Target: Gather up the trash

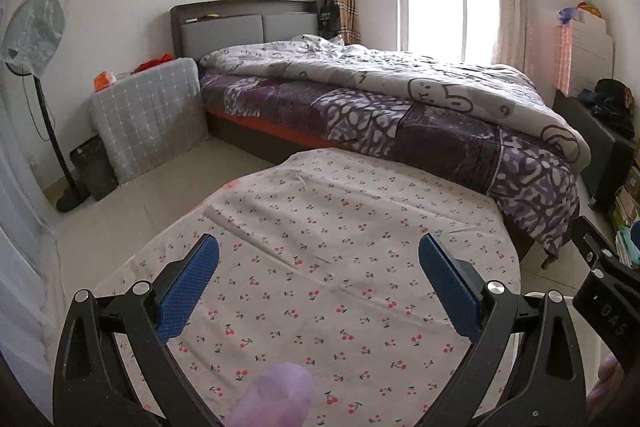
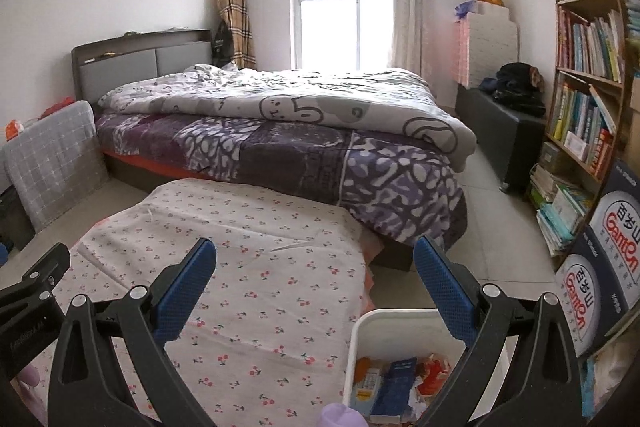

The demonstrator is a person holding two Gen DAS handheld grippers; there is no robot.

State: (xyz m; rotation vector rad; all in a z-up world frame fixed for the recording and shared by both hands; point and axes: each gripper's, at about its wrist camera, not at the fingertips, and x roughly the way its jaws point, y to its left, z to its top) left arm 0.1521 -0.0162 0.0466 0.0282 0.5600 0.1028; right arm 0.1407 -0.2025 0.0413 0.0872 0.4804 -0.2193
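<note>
Your left gripper hangs above the cherry-print cloth that covers the surface; its 2 blue-padded fingers stand wide apart with nothing between them. Your right gripper is likewise spread wide and empty, poised over the cloth's right edge.

The trash lies in a white bin just beside the right edge of the surface, directly under your right gripper: a dark blue packet, an orange-and-white pack and red wrappers can be made out inside. The cloth itself carries no loose items in either view.

Beyond the surface stands a bed with a grey printed duvet. A bookshelf stands along the right wall, with 2 Ganten cartons stacked at its foot.
</note>
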